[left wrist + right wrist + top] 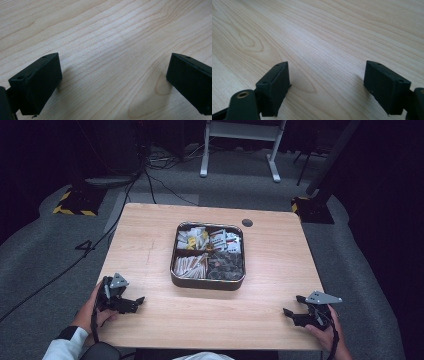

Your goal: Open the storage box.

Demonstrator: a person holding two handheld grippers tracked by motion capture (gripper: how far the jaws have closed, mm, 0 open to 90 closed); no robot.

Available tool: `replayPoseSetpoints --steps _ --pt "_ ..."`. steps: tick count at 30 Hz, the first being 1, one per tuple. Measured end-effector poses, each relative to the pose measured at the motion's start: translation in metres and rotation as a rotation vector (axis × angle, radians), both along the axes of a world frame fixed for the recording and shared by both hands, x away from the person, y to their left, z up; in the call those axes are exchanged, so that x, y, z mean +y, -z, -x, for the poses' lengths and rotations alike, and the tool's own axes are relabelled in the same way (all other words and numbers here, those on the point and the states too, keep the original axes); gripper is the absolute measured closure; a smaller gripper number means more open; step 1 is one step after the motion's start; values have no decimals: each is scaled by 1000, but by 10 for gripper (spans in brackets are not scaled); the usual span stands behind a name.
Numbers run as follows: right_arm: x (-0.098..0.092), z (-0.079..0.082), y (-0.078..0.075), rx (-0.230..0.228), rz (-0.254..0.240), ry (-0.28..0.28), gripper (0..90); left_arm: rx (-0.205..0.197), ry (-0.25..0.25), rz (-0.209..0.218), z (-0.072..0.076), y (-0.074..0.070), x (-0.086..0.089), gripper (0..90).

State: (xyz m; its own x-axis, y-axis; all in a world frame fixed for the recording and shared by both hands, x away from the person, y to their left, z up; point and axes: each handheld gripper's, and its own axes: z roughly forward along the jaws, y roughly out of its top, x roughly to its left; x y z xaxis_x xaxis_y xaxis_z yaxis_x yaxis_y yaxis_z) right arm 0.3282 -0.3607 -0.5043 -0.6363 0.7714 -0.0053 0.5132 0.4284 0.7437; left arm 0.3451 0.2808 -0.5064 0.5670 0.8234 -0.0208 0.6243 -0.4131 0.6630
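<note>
A dark metal tray [207,283] with four compartments stands in the middle of the wooden table [150,245]; it holds white and yellow packets, paper sticks and dark round pods. My left gripper [137,301] rests low over the table's front left, well apart from the tray, held in a hand. In the left gripper view its jaws stand wide apart over bare wood [110,50], so the left gripper [113,82] is open with nothing between. My right gripper [291,306] sits at the front right. In its own view the right gripper [327,87] is open too, over bare wood.
A small dark round disc [247,223] lies on the table behind the tray. Beyond the table are grey carpet, cables [150,185], a white frame's legs [240,150] and yellow-black striped bases [75,205]. The table's front edge lies close to both hands.
</note>
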Motion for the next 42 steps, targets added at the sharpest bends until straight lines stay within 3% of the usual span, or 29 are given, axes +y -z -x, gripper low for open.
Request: replayPoseSetpoints --steps 7,12,14,15,17,23,30,34,36,42 --pt "0 -1 -1 8 7 1 213 2 29 -2 2 0 4 4" --pt "0 -6 -4 15 21 -6 264 -3 51 -2 2 0 7 3" --pt "4 -11 -10 8 -25 -32 251 -2 53 -2 2 0 8 2" --pt "4 -11 -10 8 -25 -32 251 -2 53 -2 2 0 8 2" --pt "10 -16 -17 -11 -12 -34 251 0 46 -1 3 0 7 2" --pt "30 -32 -42 -68 -39 -78 264 0 44 -1 3 0 7 2" --pt "55 -55 -69 -93 -99 -122 237 -1 52 -3 2 0 7 1" --pt "65 -62 -76 -105 -79 -130 233 -3 52 -2 2 0 7 3" --pt "72 -70 -81 -107 -100 -135 238 -1 50 -1 2 0 7 5" --pt "91 -83 -91 -140 -102 -157 250 -3 53 -2 2 0 7 4"
